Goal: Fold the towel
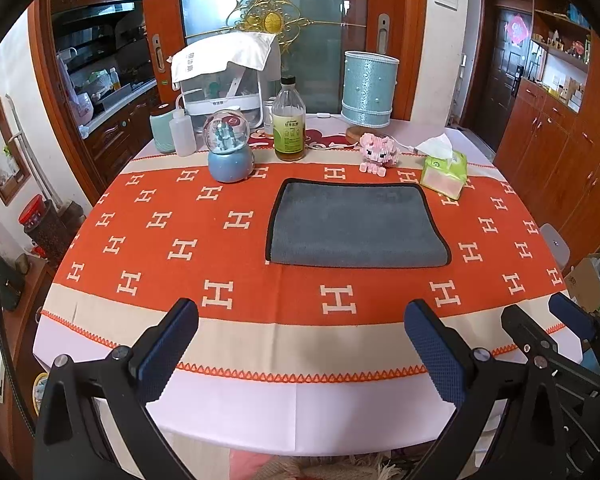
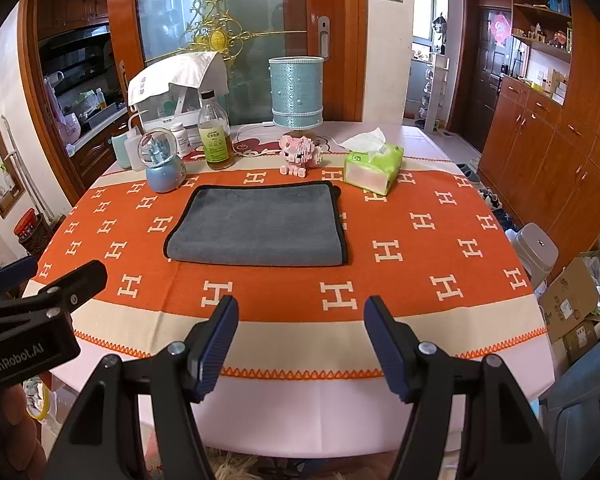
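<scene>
Both grippers, left (image 1: 300, 344) and right (image 2: 300, 344), are hovering with fingers apart, empty; the towel (image 2: 256, 226) is lying beyond them, long axis left-right, neither clearly nearer.

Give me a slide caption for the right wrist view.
Open right tongs hover short of a gray towel lying on the orange tablecloth.

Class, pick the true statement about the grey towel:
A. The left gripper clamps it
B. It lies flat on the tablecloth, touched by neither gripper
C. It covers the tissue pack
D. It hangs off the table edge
B: the grey towel lies flat on the tablecloth, while the left gripper and right gripper stand open short of it, apart from the tissue pack.
</scene>
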A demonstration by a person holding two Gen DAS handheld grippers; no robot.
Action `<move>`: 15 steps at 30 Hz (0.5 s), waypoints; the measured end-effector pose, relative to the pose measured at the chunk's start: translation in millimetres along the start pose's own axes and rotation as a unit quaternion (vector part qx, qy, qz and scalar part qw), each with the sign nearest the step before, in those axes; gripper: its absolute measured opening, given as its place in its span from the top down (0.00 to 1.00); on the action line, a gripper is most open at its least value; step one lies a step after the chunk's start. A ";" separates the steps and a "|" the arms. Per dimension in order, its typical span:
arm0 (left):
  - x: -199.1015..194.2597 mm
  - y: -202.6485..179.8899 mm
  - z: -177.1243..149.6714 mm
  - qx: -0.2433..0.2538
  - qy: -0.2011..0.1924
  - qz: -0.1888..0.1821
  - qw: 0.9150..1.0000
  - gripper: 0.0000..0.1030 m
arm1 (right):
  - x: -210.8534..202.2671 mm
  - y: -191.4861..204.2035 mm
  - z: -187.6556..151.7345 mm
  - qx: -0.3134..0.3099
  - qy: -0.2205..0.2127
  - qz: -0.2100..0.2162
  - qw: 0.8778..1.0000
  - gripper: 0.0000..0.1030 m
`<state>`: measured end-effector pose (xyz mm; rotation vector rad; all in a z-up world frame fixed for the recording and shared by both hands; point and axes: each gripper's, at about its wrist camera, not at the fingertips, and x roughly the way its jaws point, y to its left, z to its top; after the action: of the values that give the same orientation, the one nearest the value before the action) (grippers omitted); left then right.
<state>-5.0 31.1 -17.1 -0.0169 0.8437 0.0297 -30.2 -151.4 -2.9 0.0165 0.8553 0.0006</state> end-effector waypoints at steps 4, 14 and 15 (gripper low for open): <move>0.2 0.0 -0.1 0.000 0.000 0.001 1.000 0.01 | 0.2 -1.1 -0.5 0.001 0.002 0.000 1.000 0.36; 0.4 -0.3 -0.8 0.000 0.001 0.000 1.000 0.01 | 0.9 -2.7 -1.5 0.002 0.003 0.000 1.000 0.36; 0.4 -0.4 -0.7 0.000 0.001 0.000 1.000 0.01 | 0.5 -2.2 -2.0 0.002 0.003 -0.001 1.000 0.36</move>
<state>-5.3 30.7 -17.9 -0.0170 0.8454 0.0306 -31.4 -153.6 -4.6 0.0202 0.8614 -0.0026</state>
